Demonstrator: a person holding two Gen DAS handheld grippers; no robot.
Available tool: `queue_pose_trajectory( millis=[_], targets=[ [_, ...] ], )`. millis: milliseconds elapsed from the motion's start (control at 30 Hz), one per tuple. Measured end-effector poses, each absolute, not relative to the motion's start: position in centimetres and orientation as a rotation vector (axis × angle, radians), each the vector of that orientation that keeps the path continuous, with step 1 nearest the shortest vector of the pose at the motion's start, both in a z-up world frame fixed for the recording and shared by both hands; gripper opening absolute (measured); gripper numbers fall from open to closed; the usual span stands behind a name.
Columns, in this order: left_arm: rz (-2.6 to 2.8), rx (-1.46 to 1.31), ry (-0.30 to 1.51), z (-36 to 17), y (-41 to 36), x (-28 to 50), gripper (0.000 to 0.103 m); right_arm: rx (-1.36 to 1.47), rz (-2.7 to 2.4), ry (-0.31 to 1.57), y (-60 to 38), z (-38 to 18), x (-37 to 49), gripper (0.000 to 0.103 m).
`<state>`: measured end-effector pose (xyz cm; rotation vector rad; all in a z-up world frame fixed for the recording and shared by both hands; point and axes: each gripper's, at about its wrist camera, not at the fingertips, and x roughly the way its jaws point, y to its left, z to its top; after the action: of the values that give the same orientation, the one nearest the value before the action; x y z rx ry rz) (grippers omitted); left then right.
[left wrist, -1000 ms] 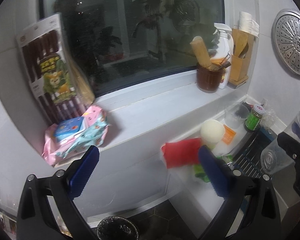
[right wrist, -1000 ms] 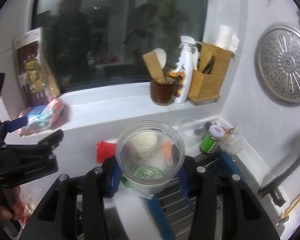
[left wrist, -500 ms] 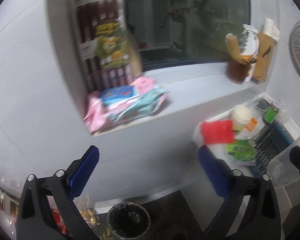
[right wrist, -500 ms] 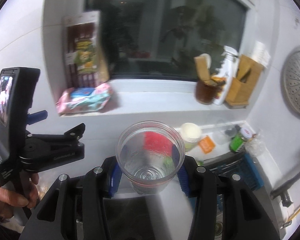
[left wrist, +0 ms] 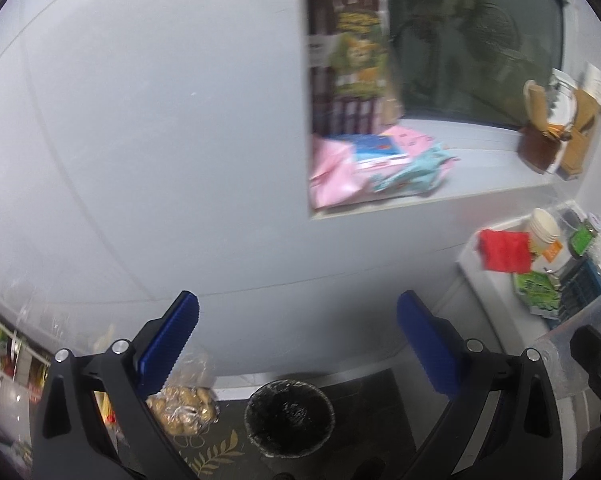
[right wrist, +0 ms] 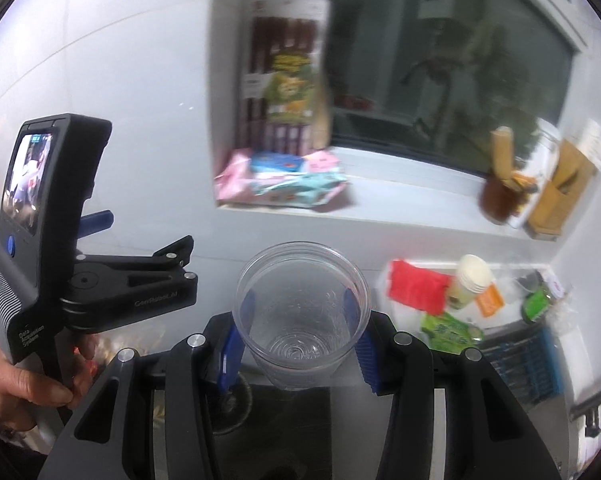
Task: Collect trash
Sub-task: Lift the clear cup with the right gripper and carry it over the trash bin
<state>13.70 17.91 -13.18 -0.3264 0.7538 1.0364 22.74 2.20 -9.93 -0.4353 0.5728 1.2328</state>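
The right gripper (right wrist: 300, 328) clamps a clear plastic cup (right wrist: 302, 312) upright between its blue pads, mouth up, apparently so it can be carried to the black-lined bin (left wrist: 289, 416) on the floor against the wall. The left gripper (left wrist: 296, 340) is empty, fingers spread wide above that bin. Off the worktop's (left wrist: 496, 280) left edge there is open room, though a bag of potatoes (left wrist: 184, 404) sits just beside the bin.

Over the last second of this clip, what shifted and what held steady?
Both views swung left, away from the counter toward the black trash bin on the floor. The right hand-held gripper stays shut on the clear plastic cup; the left hand-held gripper remains open and empty. Counter litter is untouched.
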Motion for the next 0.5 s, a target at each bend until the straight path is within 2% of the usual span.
queue_pose_trajectory(
  millis=[500],
  targets=[
    [1.220,-0.455,0.828,-18.1,22.6,3.7,0.097,-0.567,1.403,0.645,8.1,-14.9,14.9,0.046]
  ],
)
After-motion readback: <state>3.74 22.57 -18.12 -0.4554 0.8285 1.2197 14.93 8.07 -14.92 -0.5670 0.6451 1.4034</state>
